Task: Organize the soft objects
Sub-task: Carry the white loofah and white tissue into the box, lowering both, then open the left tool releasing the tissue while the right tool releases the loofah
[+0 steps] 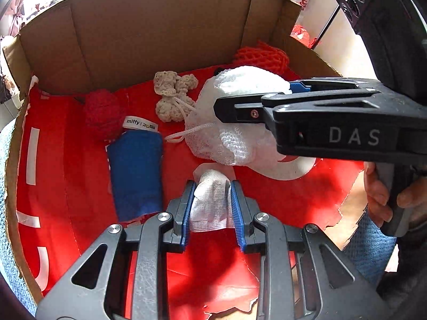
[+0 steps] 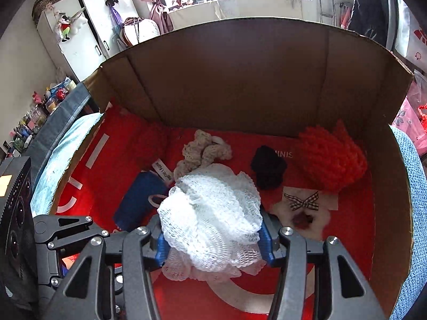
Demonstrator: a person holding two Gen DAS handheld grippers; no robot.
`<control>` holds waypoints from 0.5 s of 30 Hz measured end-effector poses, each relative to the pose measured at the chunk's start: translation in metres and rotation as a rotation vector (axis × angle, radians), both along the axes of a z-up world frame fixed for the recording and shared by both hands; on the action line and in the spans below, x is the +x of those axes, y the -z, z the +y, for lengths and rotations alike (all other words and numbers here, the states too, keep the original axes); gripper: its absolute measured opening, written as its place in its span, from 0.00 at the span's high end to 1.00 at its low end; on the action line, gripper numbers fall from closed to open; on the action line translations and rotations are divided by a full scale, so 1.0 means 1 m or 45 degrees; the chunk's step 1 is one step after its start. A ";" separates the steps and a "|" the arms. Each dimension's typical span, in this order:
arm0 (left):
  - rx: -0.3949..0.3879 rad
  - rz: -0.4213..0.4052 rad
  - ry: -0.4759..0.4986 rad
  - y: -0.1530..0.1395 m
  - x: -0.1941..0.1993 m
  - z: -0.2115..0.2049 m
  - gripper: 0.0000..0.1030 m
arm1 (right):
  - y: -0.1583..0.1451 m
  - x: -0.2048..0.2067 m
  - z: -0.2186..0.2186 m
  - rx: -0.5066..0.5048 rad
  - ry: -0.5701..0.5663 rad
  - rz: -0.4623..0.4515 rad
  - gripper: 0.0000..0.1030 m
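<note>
- Left wrist view: left gripper (image 1: 212, 202) clamps a small white nonwoven pouch (image 1: 210, 200) between its blue pads (image 1: 237, 208), low over the red-lined floor of the cardboard box (image 1: 149, 26)
- Just left of the pouch lies a blue fabric piece (image 1: 136, 170) with a white "miffy" label, flat on the red liner
- Dark red knitted ball (image 1: 105, 113) sits behind the blue piece, touching its top edge
- Beige crocheted item (image 1: 173, 96) lies near the back wall, a white cord running from it toward the mesh
- Right gripper (image 1: 267, 101) comes in from the right edge, black body marked "DAS", person's hand (image 1: 379, 194) on its grip; it overlaps the white mesh bath puff (image 1: 234, 122)
- Orange-red knitted bundle (image 1: 263, 56) at the back right corner behind the puff
- Right wrist view: right gripper (image 2: 213, 242) is closed around the white mesh bath puff (image 2: 210, 213), puff bulging over and between the blue pads (image 2: 267, 242), held above the box floor
- Beige crocheted item (image 2: 202, 149) just behind the puff, blue fabric piece (image 2: 138, 197) to its left, partly hidden
- Black knitted item (image 2: 268, 166) right of the beige one, apart from it
- Orange-red knitted bundle (image 2: 331, 160) in the right back corner against the wall of the cardboard box (image 2: 240, 80)
- Checked ribbon bow (image 2: 303, 200) on a white card in front of the bundle, a small dark red fuzzy thing (image 2: 303, 220) just below it
- Part of the left gripper (image 2: 66, 229) shows at the lower left edge, jaws out of sight here
</note>
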State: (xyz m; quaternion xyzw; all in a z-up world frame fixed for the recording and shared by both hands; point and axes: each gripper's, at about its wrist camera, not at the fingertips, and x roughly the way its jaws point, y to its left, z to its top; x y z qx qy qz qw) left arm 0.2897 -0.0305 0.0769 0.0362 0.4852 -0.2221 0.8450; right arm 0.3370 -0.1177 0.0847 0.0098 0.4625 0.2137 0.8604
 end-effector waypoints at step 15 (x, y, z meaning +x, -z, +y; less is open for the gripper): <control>0.011 -0.006 0.018 0.002 0.001 0.001 0.74 | 0.002 0.000 -0.001 -0.021 -0.001 0.014 0.39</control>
